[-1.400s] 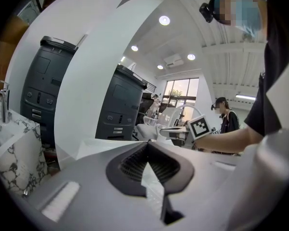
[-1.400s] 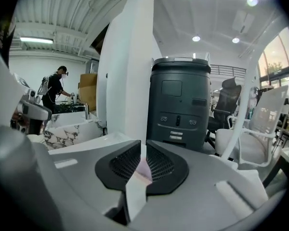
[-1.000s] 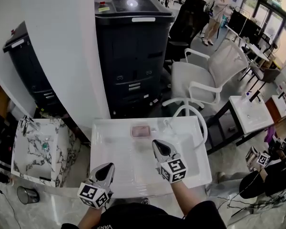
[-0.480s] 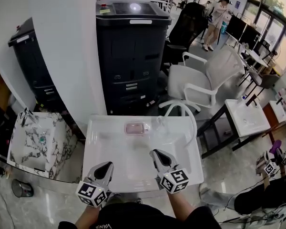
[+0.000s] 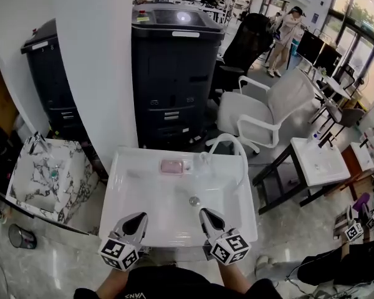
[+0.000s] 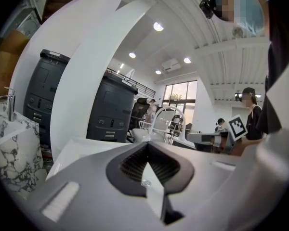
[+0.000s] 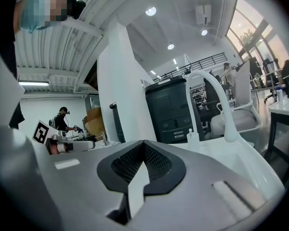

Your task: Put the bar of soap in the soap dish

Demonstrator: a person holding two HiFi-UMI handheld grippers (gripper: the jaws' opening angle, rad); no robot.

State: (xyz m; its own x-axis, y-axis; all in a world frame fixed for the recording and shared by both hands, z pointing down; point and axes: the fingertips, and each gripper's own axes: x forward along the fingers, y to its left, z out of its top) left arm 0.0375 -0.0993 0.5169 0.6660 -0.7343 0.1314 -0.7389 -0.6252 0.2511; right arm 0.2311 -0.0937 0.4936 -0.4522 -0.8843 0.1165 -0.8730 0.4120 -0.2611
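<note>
1. Black copier (image 5: 174, 73): stands behind the sink, beside a white pillar (image 5: 81, 61).
2. Sink (image 5: 137, 195): white, centred below the head camera. Its drain (image 5: 194, 200) is in the basin and its arched faucet (image 5: 227, 143) rises at the back right.
3. Left gripper (image 5: 143, 216): at the sink's near edge, jaws closed tip to tip, nothing between them.
4. Right gripper (image 5: 204, 212): at the near edge, apart from the left gripper, jaws pressed together, nothing held.
5. Soap (image 5: 172, 166): pink, on the sink's back ledge, left of the faucet and well apart from both grippers. At this size the dish cannot be told from the soap.
</note>
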